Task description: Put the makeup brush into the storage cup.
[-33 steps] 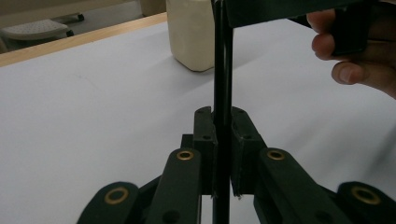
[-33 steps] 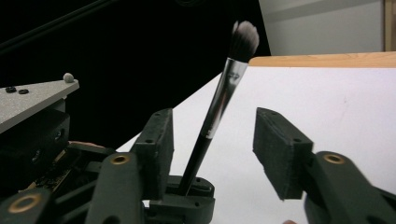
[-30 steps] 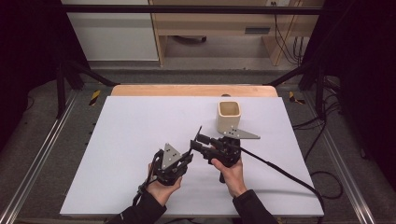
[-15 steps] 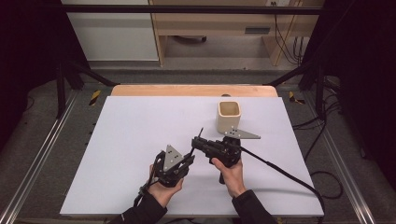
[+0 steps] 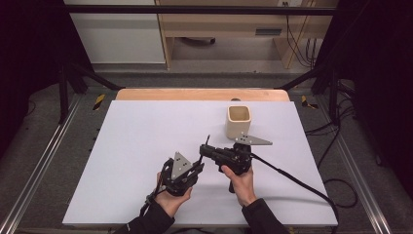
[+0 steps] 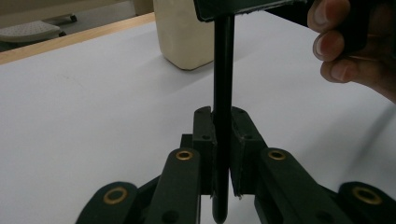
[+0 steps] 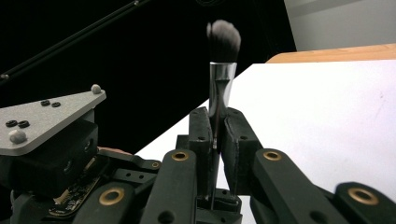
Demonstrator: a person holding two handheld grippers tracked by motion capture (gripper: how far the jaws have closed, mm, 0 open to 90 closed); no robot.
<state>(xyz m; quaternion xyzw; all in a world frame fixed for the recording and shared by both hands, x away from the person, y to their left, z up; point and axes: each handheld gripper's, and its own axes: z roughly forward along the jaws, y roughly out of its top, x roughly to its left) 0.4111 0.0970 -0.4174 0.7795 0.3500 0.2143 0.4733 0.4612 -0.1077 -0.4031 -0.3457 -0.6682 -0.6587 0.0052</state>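
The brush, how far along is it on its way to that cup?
Done: the brush is lifted off the table. In hand: both hand-held grippers clamp it, the left hand-held gripper on its black handle, the right hand-held gripper just closed near the metal ferrule. Left: probably dropping it into the cream cup, which looks empty.

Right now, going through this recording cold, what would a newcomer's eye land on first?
A slim makeup brush, held between both tongs at once near the front middle of the white table. The left tongs clamp its black handle, and the right tongs, whose jaws have just been closing, grip it at the silver ferrule below the dark bristles. Behind them, toward the far right of the table, stands a cream square cup.
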